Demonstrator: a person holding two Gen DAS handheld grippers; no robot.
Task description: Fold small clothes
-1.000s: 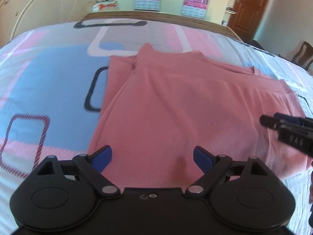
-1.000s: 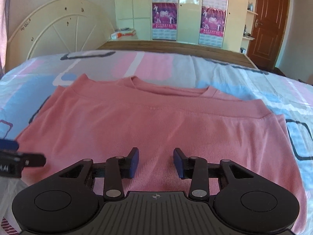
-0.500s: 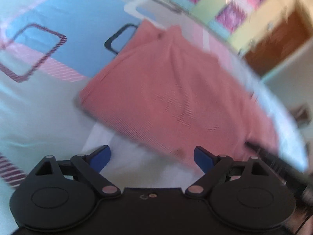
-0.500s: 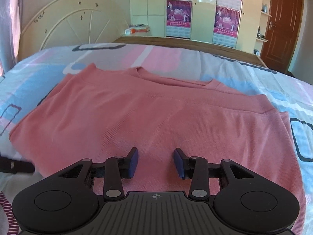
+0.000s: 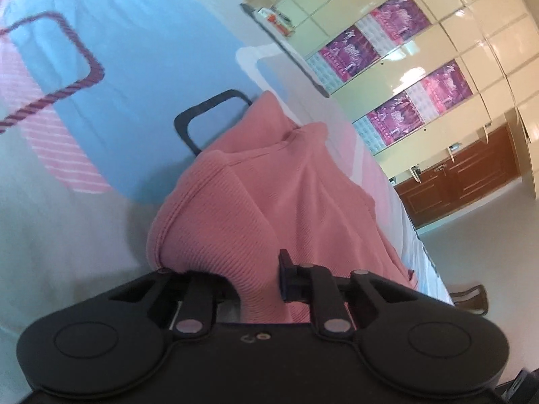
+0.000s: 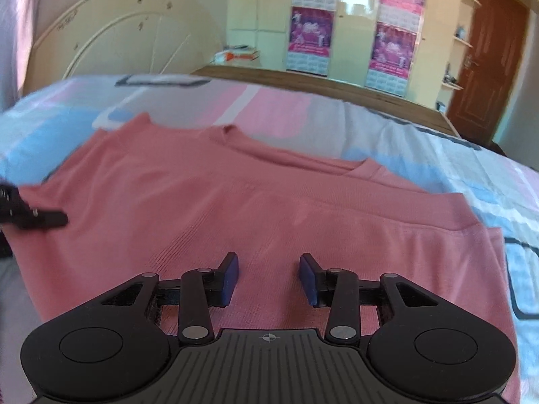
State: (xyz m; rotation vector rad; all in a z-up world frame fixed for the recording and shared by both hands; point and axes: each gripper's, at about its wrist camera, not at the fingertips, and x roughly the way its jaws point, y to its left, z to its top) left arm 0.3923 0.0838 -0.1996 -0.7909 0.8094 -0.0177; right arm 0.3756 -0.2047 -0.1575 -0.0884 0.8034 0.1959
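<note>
The pink top [image 6: 256, 208] lies spread on the patterned bedsheet [image 5: 101, 67], neckline toward the headboard. The left gripper [image 5: 259, 279] is closing its jaws on the near left corner of the top, and the fabric bunches between them. The right gripper [image 6: 268, 279] hovers over the lower hem, its jaws partly apart and holding nothing. The step looks like taking hold for a fold. Next, the right one probably needs to catch the hem too.
</note>
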